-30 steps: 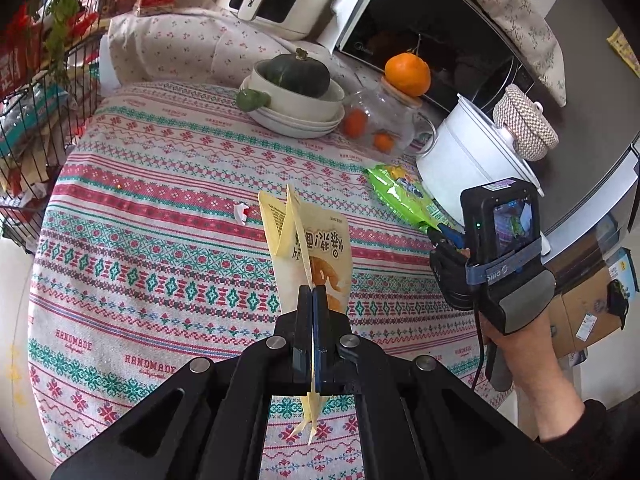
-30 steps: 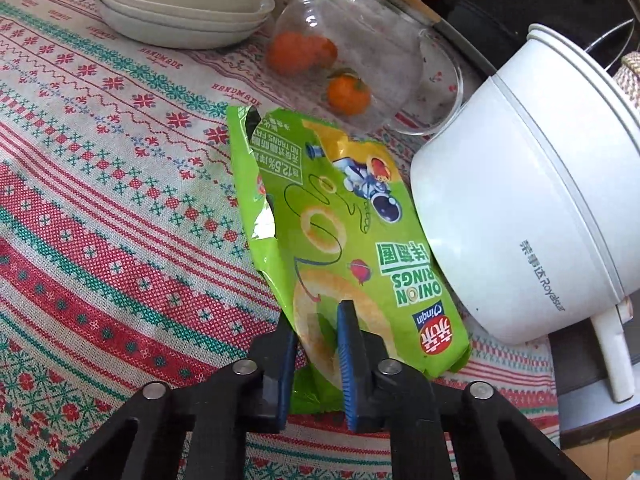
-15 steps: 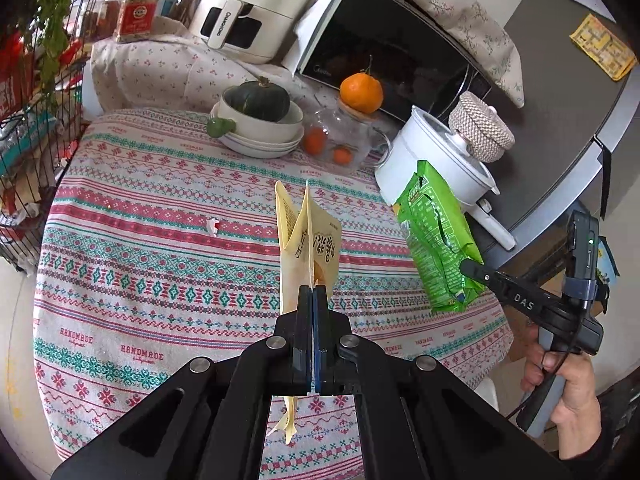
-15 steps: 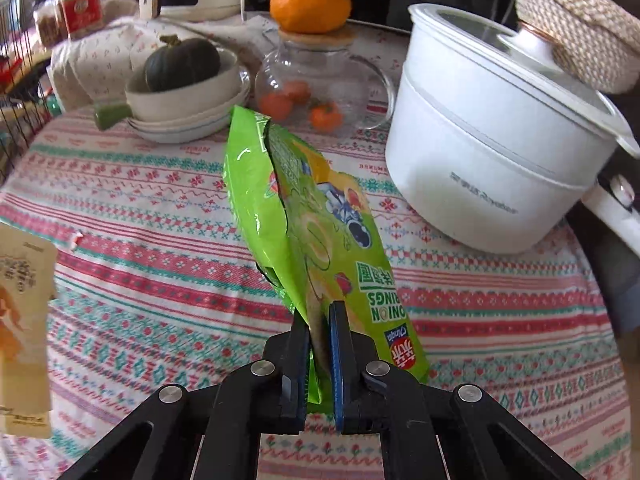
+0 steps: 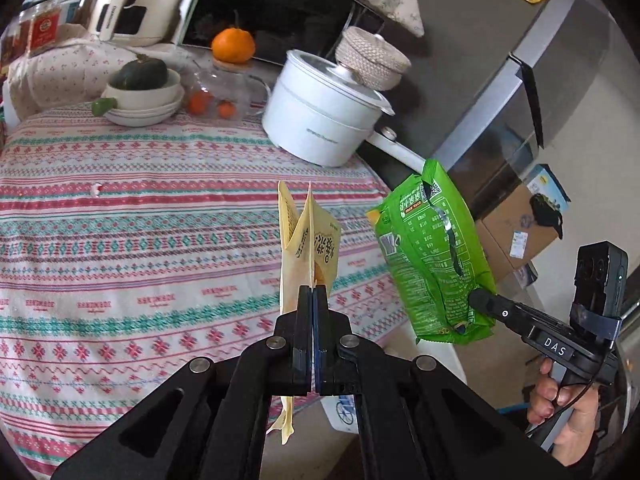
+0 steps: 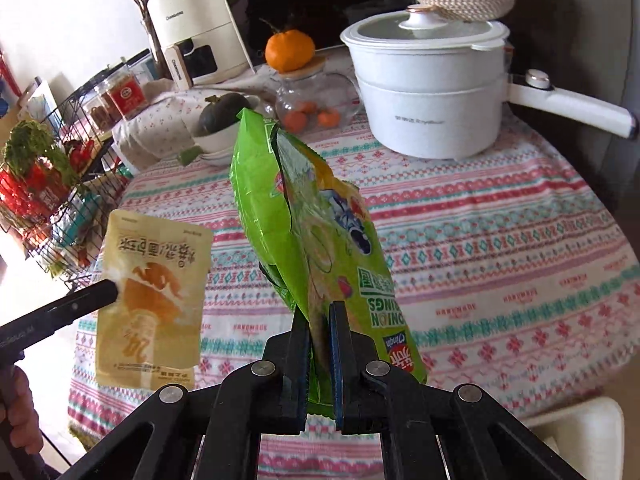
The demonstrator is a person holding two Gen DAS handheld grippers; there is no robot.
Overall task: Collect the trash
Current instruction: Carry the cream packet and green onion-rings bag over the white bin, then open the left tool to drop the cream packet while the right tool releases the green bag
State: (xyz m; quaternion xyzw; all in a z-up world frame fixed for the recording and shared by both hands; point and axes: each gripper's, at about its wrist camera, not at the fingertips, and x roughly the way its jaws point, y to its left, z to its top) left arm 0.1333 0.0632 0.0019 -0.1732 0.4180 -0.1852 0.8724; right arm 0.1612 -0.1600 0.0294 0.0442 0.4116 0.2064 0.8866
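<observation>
My left gripper [image 5: 312, 294] is shut on a yellow snack wrapper [image 5: 306, 240], held upright above the patterned tablecloth [image 5: 120, 240]. The same yellow wrapper [image 6: 152, 304] hangs at the left of the right wrist view, pinched by the left gripper [image 6: 114, 290]. My right gripper [image 6: 320, 312] is shut on a torn green onion-rings bag [image 6: 304, 224], lifted clear of the table. In the left wrist view the green bag [image 5: 432, 256] hangs past the table's right edge, with the right gripper [image 5: 476, 300] clamped on its lower corner and a hand [image 5: 560, 420] on the handle.
A white electric pot [image 6: 428, 92] with a long handle stands at the back right. A glass jar [image 6: 316, 104] with small oranges, stacked bowls [image 5: 140, 96] holding a dark squash, a wire rack [image 6: 60, 184] and a small white scrap [image 5: 96, 189] are there too. A white bin [image 6: 572, 436] sits below the table edge.
The right gripper closed on the green bag and lifted it off the table, out past the right edge. Both grippers drew back and rose with their wrappers.
</observation>
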